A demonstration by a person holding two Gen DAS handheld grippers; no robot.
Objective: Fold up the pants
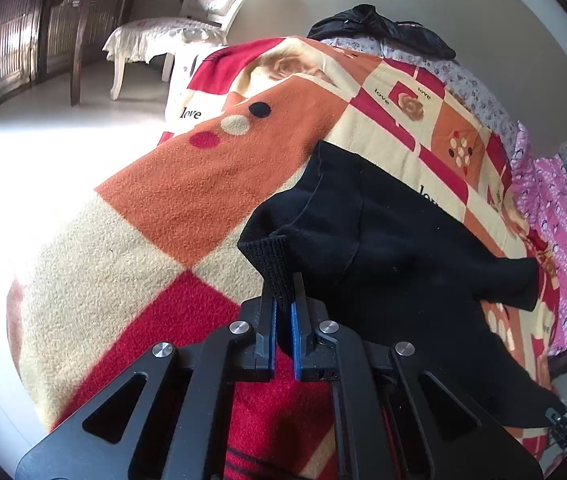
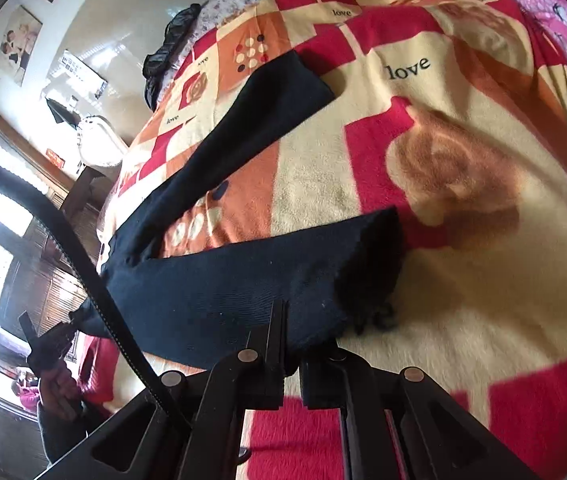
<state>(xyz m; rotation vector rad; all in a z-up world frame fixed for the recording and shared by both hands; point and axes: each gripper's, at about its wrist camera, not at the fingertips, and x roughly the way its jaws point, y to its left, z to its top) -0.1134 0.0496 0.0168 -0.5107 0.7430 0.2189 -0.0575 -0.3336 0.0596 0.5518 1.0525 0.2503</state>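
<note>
- Pants [image 1: 383,240]: black, spread on the blanket [image 1: 143,220] that covers the bed; legs lie apart.
- Left gripper [image 1: 285,312]: blue pads [image 1: 294,320] clamped on the ribbed waistband [image 1: 271,264], lifting it slightly.
- Right gripper [image 2: 289,344]: fingers closed on the near leg's edge by the frayed hem [image 2: 371,276].
- Chair [image 1: 203,12]: beyond the bed.

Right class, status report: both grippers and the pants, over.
Left gripper shut on pants waistband. Right gripper shut on one leg. Legs spread apart on blanket.

Bed [image 1: 479,92], patterned blanket [image 1: 187,196], black pants [image 1: 383,232]
</note>
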